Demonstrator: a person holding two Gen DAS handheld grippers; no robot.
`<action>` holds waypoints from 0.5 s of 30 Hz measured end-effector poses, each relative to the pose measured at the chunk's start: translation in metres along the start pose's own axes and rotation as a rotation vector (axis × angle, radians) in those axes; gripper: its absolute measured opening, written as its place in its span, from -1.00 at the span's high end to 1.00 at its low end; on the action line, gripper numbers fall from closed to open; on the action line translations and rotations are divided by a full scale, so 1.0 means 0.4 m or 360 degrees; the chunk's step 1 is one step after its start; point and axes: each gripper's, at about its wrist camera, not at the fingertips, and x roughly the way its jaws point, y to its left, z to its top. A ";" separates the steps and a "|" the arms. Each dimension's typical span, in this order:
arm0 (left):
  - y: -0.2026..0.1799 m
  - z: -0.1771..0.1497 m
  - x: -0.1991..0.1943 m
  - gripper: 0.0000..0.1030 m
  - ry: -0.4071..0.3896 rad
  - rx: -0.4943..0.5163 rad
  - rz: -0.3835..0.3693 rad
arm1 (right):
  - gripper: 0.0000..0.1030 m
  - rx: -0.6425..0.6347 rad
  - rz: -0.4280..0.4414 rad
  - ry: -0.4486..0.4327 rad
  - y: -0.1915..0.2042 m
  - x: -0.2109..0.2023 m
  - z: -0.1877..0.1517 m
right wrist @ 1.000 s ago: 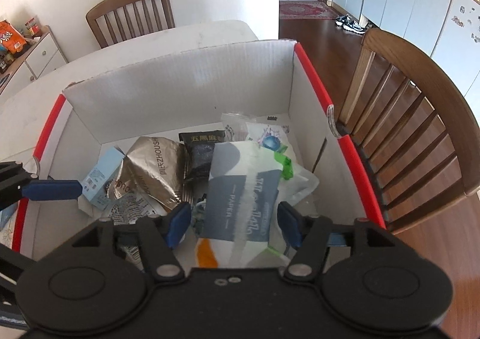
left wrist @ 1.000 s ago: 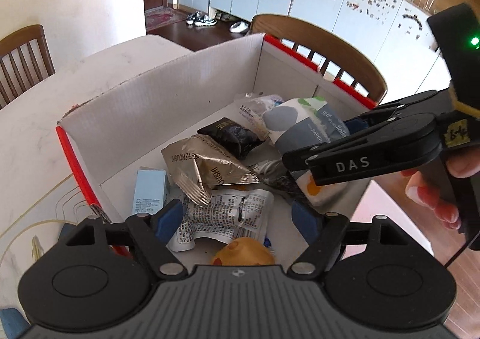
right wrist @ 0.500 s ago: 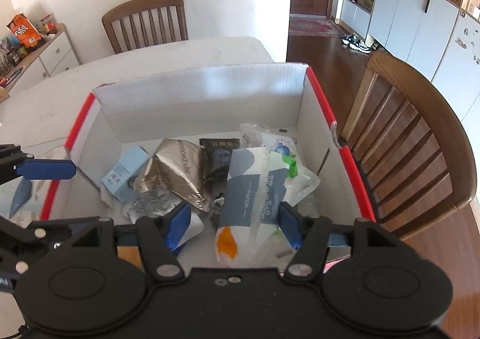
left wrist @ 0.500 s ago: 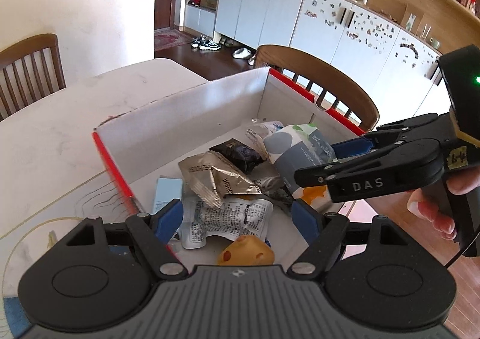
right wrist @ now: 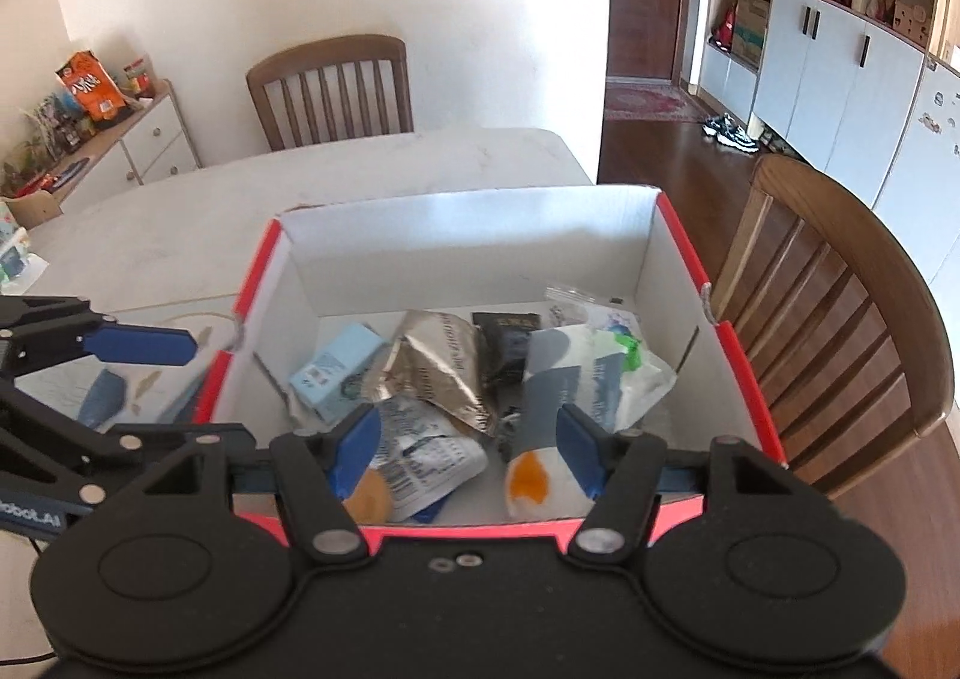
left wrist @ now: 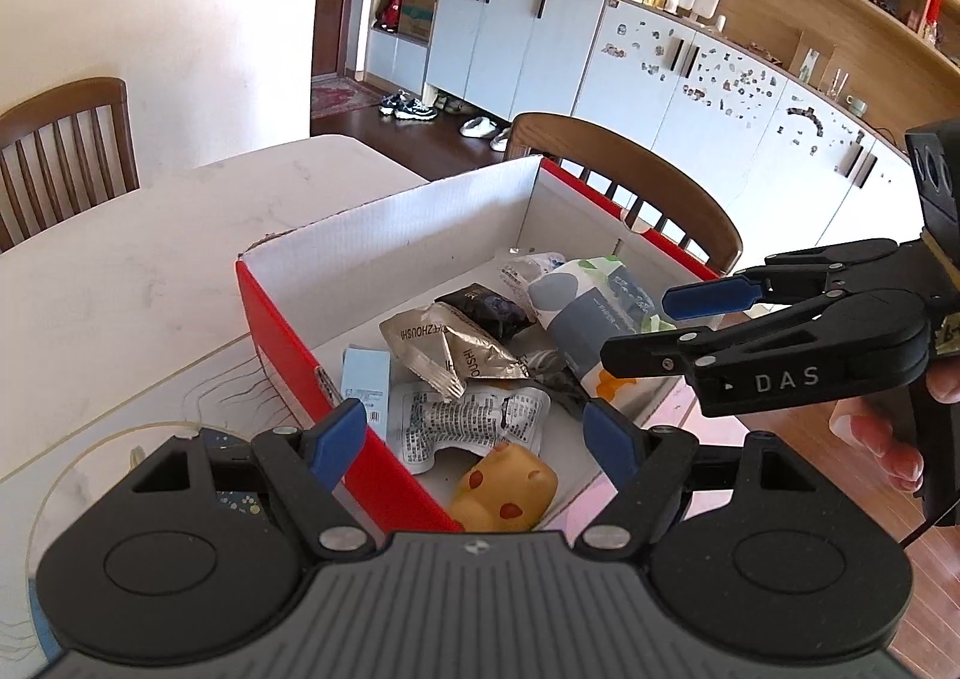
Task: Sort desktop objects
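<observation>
Left tool (left wrist: pixel 474 436) wide, empty; right tool (right wrist: pixel 465 442) just opened wider, empty, above box (right wrist: pixel 468 253)

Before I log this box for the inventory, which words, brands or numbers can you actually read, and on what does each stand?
"DAS": on the side of the right claw, left wrist view.
"OUSHI": on the crumpled silver packet.
"PAPER": on the grey and white tissue pack.
"obotAI": cut off, on the left claw, right wrist view.
Too small or blurred: print on the white sachet, light blue box, black packet, orange bag.
</observation>
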 end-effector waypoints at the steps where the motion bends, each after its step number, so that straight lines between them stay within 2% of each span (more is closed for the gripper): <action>1: 0.001 -0.003 -0.005 -0.53 0.0000 -0.0001 0.0000 | -0.31 0.0003 0.0003 -0.0008 0.005 -0.006 -0.002; 3: 0.006 -0.009 -0.016 -0.53 -0.0003 -0.0001 -0.0006 | -0.37 0.0017 0.0002 -0.0025 0.017 -0.018 -0.006; 7: 0.018 -0.025 -0.039 -0.63 -0.0027 -0.0004 -0.0018 | -0.39 0.0038 0.0003 -0.0050 0.042 -0.037 -0.019; 12: 0.030 -0.044 -0.067 -0.64 -0.0066 -0.0007 -0.0029 | -0.42 0.0055 0.0000 -0.0072 0.073 -0.059 -0.039; 14: 0.032 -0.052 -0.078 -0.71 -0.0081 -0.0010 -0.0036 | -0.42 0.0061 0.0005 -0.0087 0.083 -0.068 -0.048; 15: 0.031 -0.057 -0.083 -0.82 -0.0088 -0.0003 -0.0033 | -0.43 0.0071 0.0014 -0.0093 0.086 -0.072 -0.053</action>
